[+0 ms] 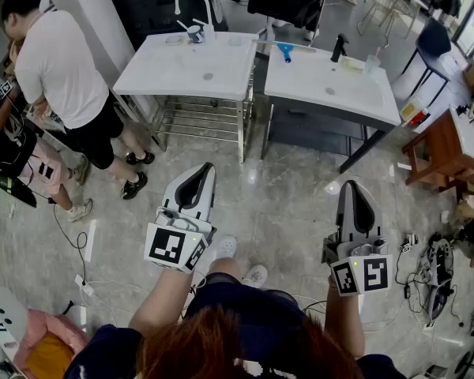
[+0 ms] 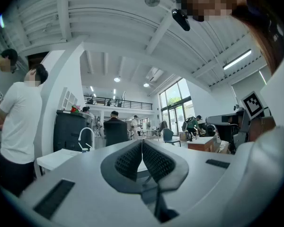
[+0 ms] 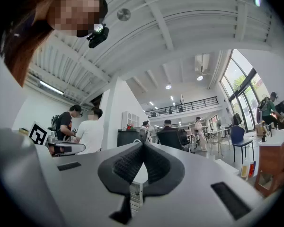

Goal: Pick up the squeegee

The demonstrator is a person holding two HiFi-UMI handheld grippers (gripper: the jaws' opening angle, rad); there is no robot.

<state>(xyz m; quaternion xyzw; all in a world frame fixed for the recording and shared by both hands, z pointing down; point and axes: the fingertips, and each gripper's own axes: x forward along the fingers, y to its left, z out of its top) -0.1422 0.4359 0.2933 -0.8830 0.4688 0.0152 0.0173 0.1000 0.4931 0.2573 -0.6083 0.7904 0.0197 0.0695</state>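
Observation:
The squeegee [image 1: 284,49], a long thin blade with a blue handle, lies at the far edge of the right white table [image 1: 332,93] in the head view. Both grippers are held out level over the floor, well short of the tables. My left gripper [image 1: 208,167] is shut with nothing between its jaws, which meet tip to tip in the left gripper view [image 2: 142,142]. My right gripper [image 1: 352,185] is likewise shut and empty [image 3: 143,144]. Neither gripper view shows the squeegee.
A left white table [image 1: 189,65] carries a curved faucet [image 1: 194,5]. A black bottle [image 1: 339,48] and a clear cup [image 1: 371,61] stand near the squeegee. Two people [image 1: 59,69] stand at the left. A wooden table [image 1: 452,144] and floor cables [image 1: 426,263] are on the right.

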